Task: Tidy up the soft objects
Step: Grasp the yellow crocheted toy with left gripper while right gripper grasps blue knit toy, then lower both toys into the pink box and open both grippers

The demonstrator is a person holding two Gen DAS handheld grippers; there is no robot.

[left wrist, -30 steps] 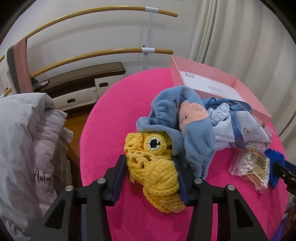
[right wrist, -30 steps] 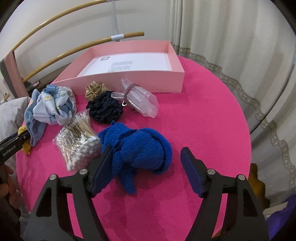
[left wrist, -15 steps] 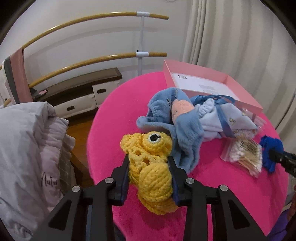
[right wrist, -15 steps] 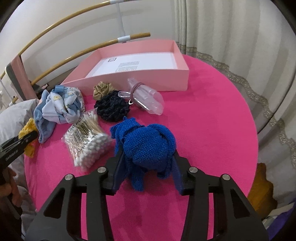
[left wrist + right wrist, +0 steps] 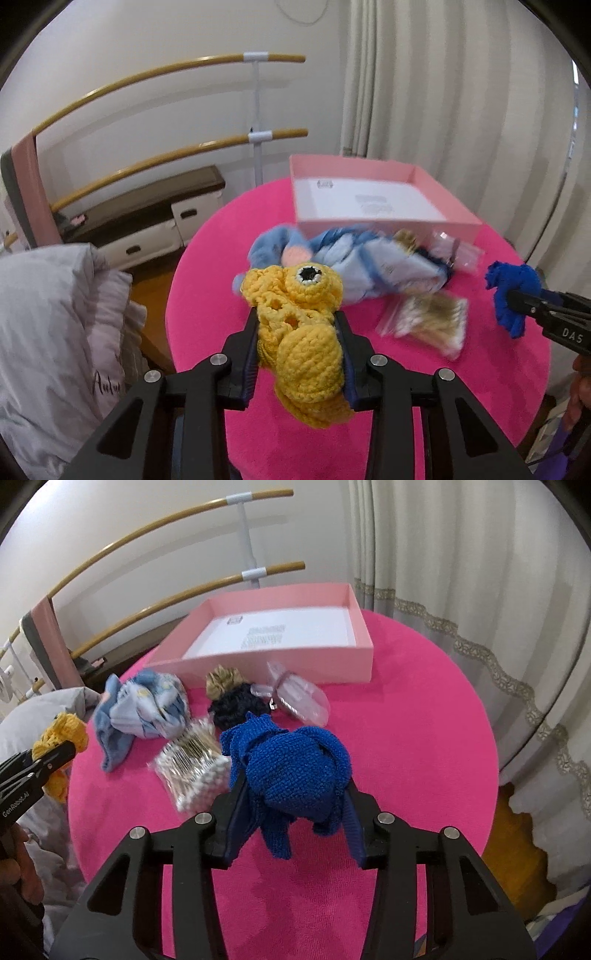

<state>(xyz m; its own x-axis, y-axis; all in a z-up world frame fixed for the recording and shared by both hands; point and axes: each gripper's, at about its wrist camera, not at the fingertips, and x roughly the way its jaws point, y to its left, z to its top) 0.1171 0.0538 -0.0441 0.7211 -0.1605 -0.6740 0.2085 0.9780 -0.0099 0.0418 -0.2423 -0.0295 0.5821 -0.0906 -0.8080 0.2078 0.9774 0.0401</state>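
Note:
My left gripper [image 5: 297, 325] is shut on a yellow crochet toy [image 5: 295, 317] with one eye and holds it above the pink table [image 5: 207, 295]. My right gripper [image 5: 295, 790] is shut on a blue knit cloth [image 5: 291, 768], lifted off the table; it also shows in the left wrist view [image 5: 511, 291]. The yellow toy shows at the left of the right wrist view [image 5: 61, 734]. A light blue plush and patterned cloth bundle [image 5: 144, 709] lies on the table. An open pink box [image 5: 280, 638] stands at the far side.
A bag of cotton swabs [image 5: 192, 768], a dark scrunchie [image 5: 236, 709], a tan scrunchie [image 5: 223, 677] and a clear plastic pouch [image 5: 299, 698] lie before the box. Grey bedding [image 5: 48, 332] is at left. Curtains [image 5: 461, 590] hang right.
Both grippers closed on their soft objects and lifted them off the table: left with the yellow toy, right with the blue cloth. Both cameras rose and pulled back.

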